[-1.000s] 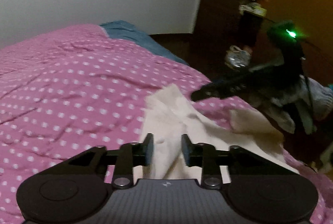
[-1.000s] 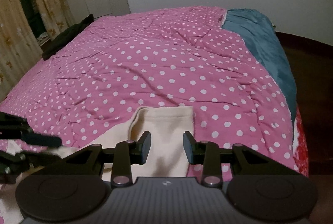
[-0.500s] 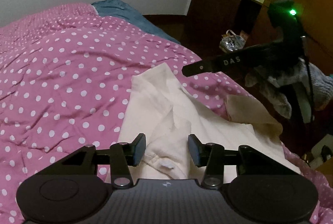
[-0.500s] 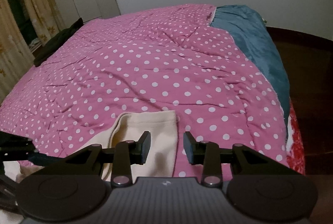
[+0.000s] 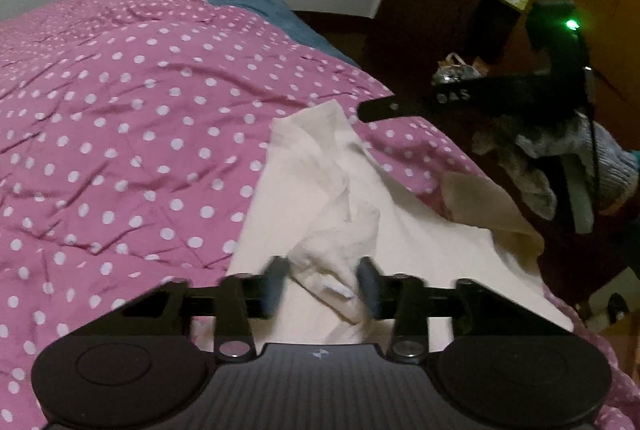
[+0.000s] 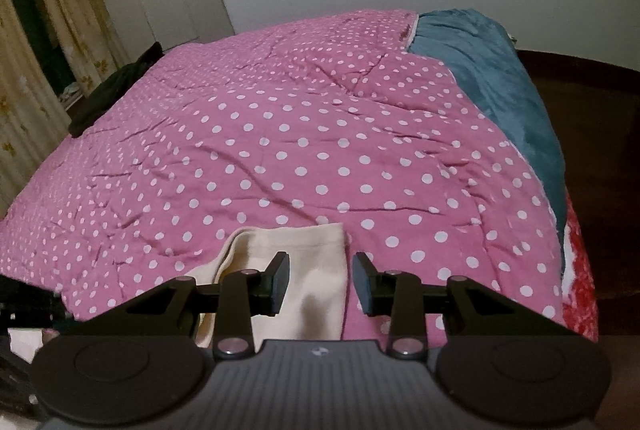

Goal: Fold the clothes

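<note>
A pink polka-dot quilt [image 6: 280, 134] covers the bed — both claws, left claw [image 5: 322, 288] and right claw [image 6: 321, 283], gape over a cream shirt [image 5: 420, 242].

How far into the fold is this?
Early. Done: the cream garment lies on the polka-dot bedspread, rumpled, no clean fold visible. In hand: the left claw, open, straddles a bunched section; the right claw, open, sits over a sleeve end. Left: grasping, flattening and every fold.
</note>
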Demonstrator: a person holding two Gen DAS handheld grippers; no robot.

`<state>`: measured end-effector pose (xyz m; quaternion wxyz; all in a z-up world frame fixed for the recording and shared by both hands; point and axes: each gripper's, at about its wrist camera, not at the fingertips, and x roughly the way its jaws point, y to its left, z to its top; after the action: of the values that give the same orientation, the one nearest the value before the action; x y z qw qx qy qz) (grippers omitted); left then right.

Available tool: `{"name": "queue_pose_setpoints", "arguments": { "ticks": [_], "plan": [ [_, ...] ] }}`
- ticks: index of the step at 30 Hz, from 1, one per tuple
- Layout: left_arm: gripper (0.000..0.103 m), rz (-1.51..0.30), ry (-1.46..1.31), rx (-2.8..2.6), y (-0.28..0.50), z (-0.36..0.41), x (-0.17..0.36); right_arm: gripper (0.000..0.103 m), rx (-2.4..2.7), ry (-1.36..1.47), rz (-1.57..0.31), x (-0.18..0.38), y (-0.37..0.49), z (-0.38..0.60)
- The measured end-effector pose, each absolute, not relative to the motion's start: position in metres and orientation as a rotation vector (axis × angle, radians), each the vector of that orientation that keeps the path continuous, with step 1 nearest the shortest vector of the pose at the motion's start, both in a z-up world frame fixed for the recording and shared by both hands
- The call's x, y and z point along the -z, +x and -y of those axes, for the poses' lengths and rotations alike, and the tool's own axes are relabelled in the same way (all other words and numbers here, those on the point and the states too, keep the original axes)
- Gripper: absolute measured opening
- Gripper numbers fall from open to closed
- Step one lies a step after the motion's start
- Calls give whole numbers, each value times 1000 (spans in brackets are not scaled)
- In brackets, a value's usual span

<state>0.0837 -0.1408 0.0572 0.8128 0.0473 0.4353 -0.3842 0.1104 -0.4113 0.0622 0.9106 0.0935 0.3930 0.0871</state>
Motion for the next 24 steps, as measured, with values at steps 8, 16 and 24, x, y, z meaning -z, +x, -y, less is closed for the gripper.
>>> {"name": "queue_pose_setpoints", "arguments": {
  "ticks": [8,16,24],
  "plan": [
    [7,-819,137,767,90,128,-82,33,-189,216,-828,-54,123,412],
    [7,-736,121,533,134,93,-95,32,-170,233,-839,-42,135,407],
    [7,-746,139,419,155,82,-77,4,-129,170,-811,-38,139,397]
  ]
}}
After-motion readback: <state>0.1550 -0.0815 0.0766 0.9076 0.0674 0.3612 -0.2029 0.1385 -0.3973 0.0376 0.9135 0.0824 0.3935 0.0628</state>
